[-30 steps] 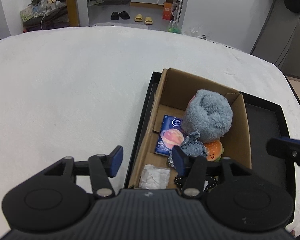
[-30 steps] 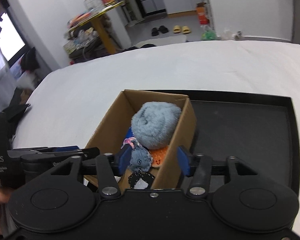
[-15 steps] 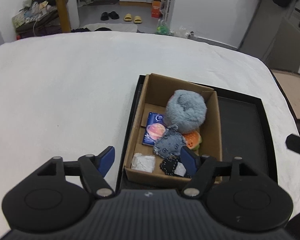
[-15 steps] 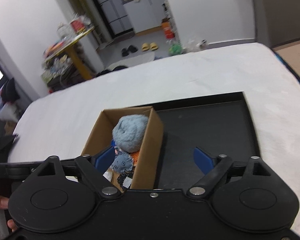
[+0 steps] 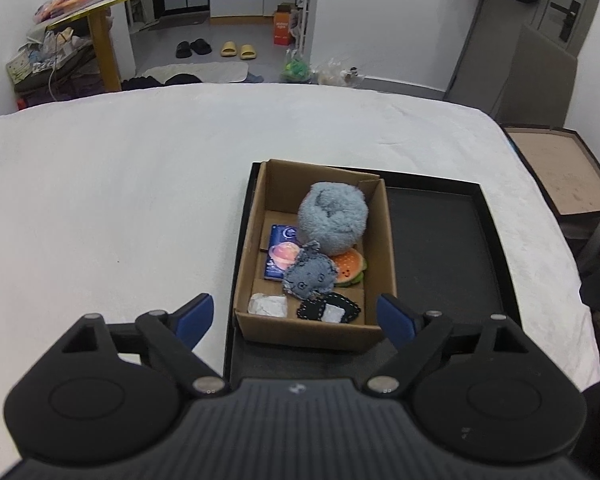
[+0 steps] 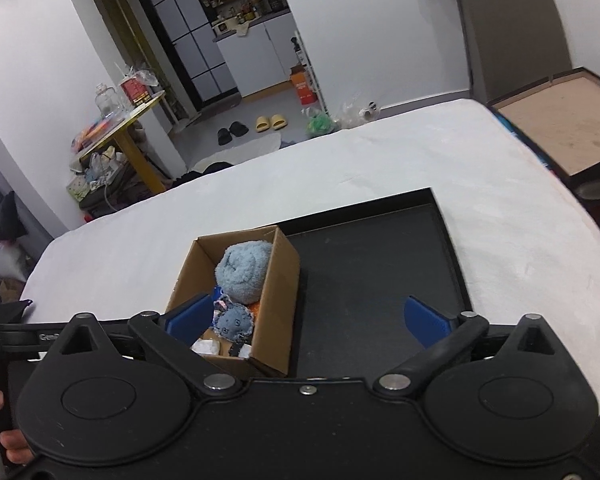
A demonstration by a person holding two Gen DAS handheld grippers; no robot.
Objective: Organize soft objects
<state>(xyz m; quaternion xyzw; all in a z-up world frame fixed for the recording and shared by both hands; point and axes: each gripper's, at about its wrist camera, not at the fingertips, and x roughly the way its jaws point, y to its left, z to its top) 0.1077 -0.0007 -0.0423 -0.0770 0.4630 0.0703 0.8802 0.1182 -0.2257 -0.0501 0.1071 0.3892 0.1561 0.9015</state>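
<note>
Left gripper [image 5: 298,318] jaws just spread wide, empty, above cardboard box [image 5: 316,332]; right gripper [image 6: 306,320] likewise, nothing pinched. Fluffy blue ball [image 5: 332,222] inside box.

A cardboard box [image 5: 315,332] is sitting upright and open at the left end of a black tray [image 5: 440,256], holding the soft things. A fluffy grey-blue ball [image 5: 333,218] is filling its far right part, with a small denim plush [image 5: 310,274] lying just in front of it and overlapping a smiling burger plush [image 5: 350,268] and a blue packet [image 5: 280,254] printed with a planet. Along the near wall a white crumpled piece [image 5: 268,305] and a black stitched patch [image 5: 328,309] are lying side by side.
</note>
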